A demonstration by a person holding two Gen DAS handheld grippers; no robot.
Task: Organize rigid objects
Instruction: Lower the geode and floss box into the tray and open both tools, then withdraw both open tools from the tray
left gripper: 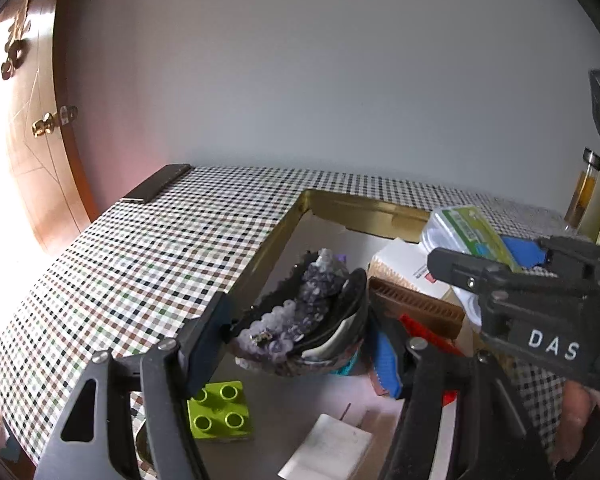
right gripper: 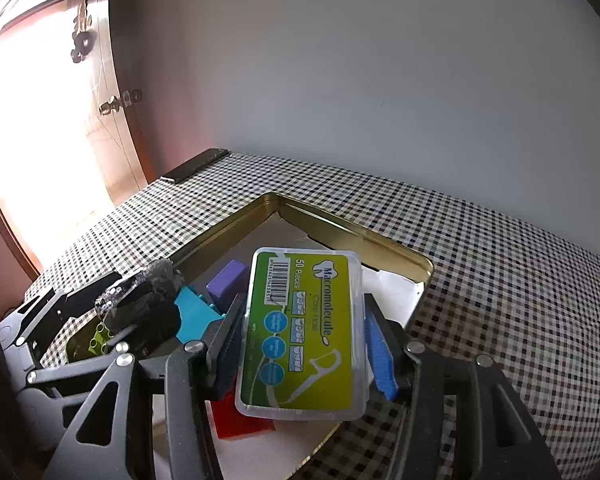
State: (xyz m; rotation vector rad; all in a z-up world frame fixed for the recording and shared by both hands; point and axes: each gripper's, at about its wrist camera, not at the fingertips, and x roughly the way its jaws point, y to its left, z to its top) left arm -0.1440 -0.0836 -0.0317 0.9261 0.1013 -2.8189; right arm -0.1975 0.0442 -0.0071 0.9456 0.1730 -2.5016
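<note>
R gripper (right gripper: pixel 300 344) clamped on long edges of floss-pick box (right gripper: pixel 302 332) over gold tin (right gripper: pixel 340 228): light, stiff, slick plastic, grip ok; L gripper (left gripper: pixel 300 340) clamped on amethyst geode (left gripper: pixel 300 320) over tin too: heavy, brittle, hold by rim.

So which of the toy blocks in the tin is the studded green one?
The lime green block by the left tongs' near finger; its top shows four studs, unlike the purple block.

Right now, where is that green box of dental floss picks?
The floss pick box is clamped in the right tool, held over the gold tin tray; the red block lies beneath it.
</note>
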